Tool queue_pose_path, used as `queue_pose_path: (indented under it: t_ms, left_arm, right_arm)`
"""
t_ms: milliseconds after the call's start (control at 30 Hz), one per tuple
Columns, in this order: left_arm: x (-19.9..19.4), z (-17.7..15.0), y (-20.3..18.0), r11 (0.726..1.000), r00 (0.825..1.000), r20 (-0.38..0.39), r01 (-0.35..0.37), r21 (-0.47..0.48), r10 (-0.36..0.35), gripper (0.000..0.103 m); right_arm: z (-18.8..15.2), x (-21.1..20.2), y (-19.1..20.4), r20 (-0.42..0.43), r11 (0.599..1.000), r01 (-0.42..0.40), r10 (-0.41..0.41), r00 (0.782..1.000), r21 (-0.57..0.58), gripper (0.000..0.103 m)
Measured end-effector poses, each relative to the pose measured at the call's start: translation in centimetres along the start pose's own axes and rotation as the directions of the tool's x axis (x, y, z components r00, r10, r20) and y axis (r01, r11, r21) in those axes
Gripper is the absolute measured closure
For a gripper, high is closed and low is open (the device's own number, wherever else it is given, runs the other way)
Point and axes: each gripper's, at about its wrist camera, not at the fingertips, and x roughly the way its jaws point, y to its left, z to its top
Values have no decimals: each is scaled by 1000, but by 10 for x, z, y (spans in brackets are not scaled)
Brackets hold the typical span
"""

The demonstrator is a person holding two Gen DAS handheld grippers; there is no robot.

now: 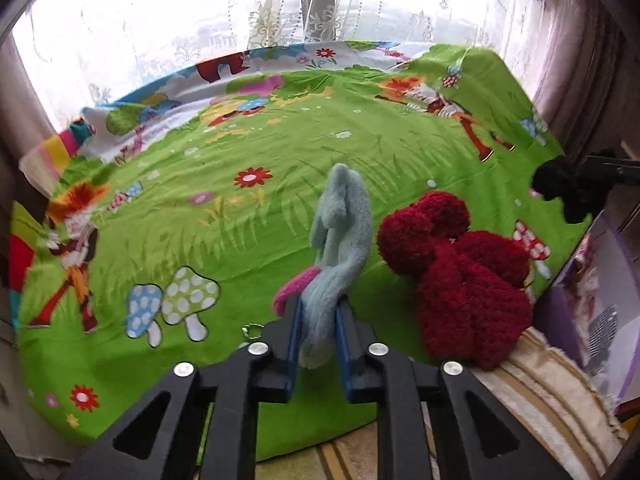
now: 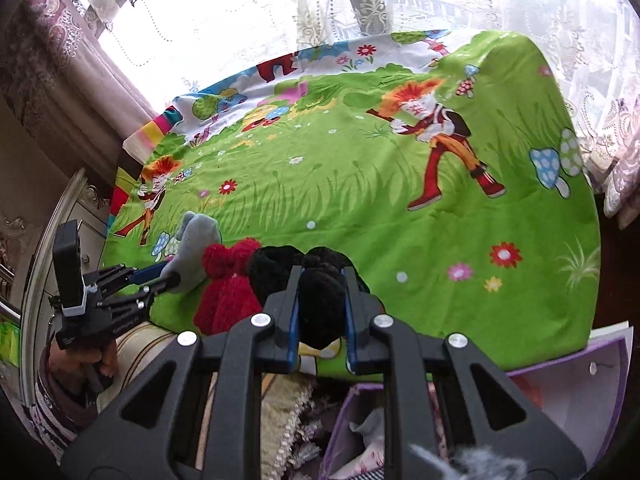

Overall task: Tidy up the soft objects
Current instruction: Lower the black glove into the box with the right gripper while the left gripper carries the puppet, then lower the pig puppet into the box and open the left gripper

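My left gripper (image 1: pixel 320 304) is shut on a light blue fuzzy soft item (image 1: pixel 340 220) with a pink end, which stands up between the blue pads over the bed. A dark red knitted pom-pom hat (image 1: pixel 460 272) lies on the bed just right of it. My right gripper (image 2: pixel 324 276) is shut on a black fuzzy pom-pom item (image 2: pixel 320 296), held over the bed's near edge. In the right wrist view the left gripper (image 2: pixel 168 274) and its blue item (image 2: pixel 198 236) sit at the left, beside the red hat (image 2: pixel 228 292).
The bed wears a green cartoon-print cover (image 1: pixel 240 220) with a curtained window behind it. A purple box (image 2: pixel 560 360) holding soft things stands below the bed's near edge, beside a striped beige rug (image 1: pixel 540 392). A person's hand (image 2: pixel 80 360) holds the left gripper.
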Motion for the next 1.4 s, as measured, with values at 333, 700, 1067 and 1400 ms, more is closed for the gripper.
queue_pose_path:
  t_ms: [333,700,1067,1400]
  left_arm:
    - [-53,-5,-41,969,971,180,-188,160,158,90]
    - [-108,-10,-140,920,953,302,-139,366,24,90]
    - [-106,-47,-263,722,955,295,-192,665,-18,90]
    - [-73,-84,-350,443,965,244,-261,858,96,90]
  right_arm:
    - [-84,-58,-65,-46,985,110,-104,993,136,82]
    - [-157,-69,-110,-122,957,147,-119,985,250,82]
    - [-207,-15,-135,-269,943,184,-108,957,277,82]
    - [-224,-35,-152,-244,934,166,-89,966,318,59]
